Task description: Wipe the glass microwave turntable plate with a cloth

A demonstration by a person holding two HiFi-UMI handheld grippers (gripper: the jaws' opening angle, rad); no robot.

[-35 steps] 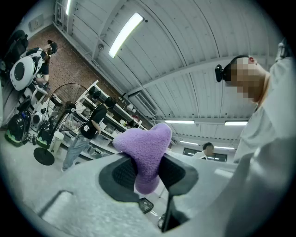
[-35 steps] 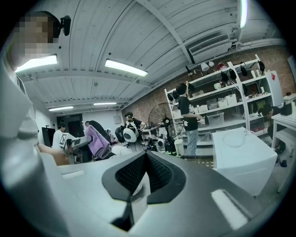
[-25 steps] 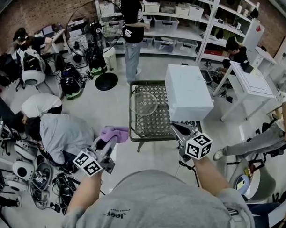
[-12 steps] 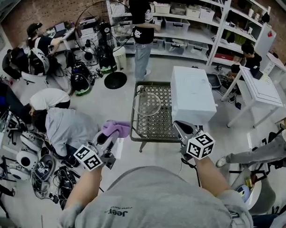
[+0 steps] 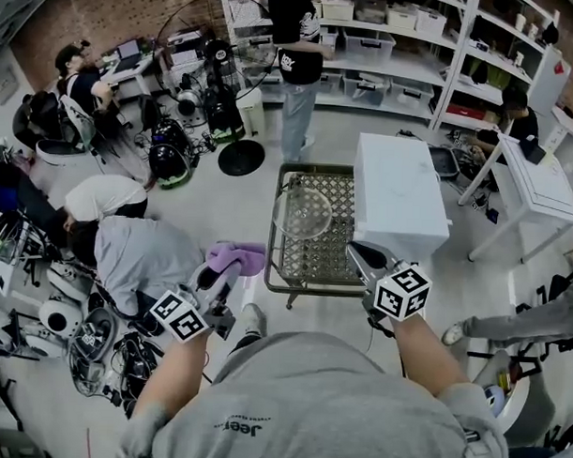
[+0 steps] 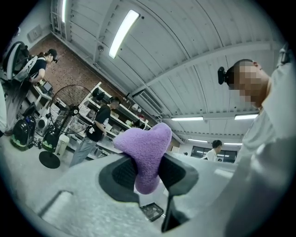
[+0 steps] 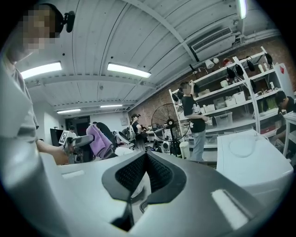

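On wire table [image 5: 314, 257]: glass plate [image 5: 303, 212], apart from left claw [image 5: 227, 268] clutching cloth [image 5: 240, 256].

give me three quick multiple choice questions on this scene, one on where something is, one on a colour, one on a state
1. Where is the glass plate?
A) on the floor
B) on the mesh table, left of the white microwave
C) on a shelf

2. What colour is the cloth?
A) green
B) purple
C) white

3. How are the right tongs?
A) wide open
B) shut on the cloth
C) shut, empty

Answers:
1 B, the head view shows it lying on the mesh beside the microwave.
2 B, it shows purple, pinched in the left tongs.
3 C, their jaws meet with nothing between.
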